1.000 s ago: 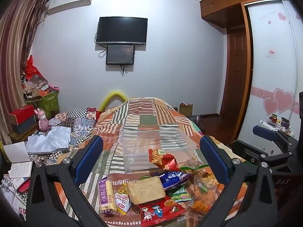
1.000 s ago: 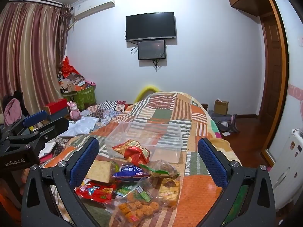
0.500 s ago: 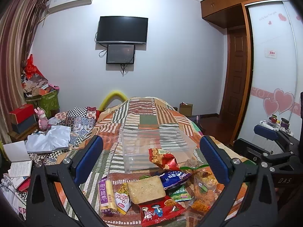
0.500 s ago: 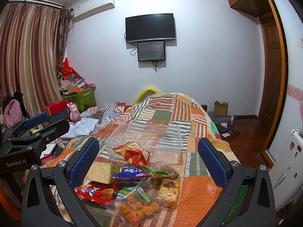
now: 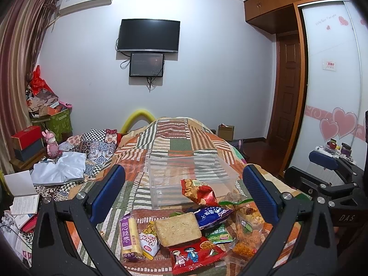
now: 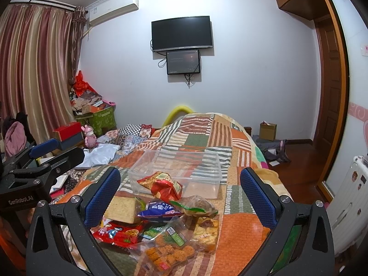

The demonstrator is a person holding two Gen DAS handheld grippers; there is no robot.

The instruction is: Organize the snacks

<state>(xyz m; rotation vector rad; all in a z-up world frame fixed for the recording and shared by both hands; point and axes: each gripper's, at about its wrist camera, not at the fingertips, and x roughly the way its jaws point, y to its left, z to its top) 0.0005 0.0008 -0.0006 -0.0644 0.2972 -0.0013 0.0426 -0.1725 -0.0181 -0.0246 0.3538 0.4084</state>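
A pile of snack packets lies on the patchwork bedspread in front of a clear plastic box (image 5: 170,177) (image 6: 207,172). A red chips bag (image 5: 199,189) (image 6: 162,184) leans on the box's front wall. A pale square cracker pack (image 5: 177,228) (image 6: 120,209), a blue packet (image 5: 211,215) (image 6: 158,209), a purple wafer roll (image 5: 128,237) and a red cartoon packet (image 5: 193,254) lie nearer. My left gripper (image 5: 184,195) is open and empty above the pile. My right gripper (image 6: 180,195) is open and empty, to the right of it.
A clear bag of orange fried snacks (image 6: 170,250) lies nearest my right gripper. Clothes, books and boxes (image 5: 55,170) clutter the bed's left side. A wardrobe (image 5: 331,92) and door stand on the right. A TV (image 5: 148,35) hangs on the far wall.
Both grippers have drifted very slightly; the view has barely shifted. The snacks and the box have not moved.
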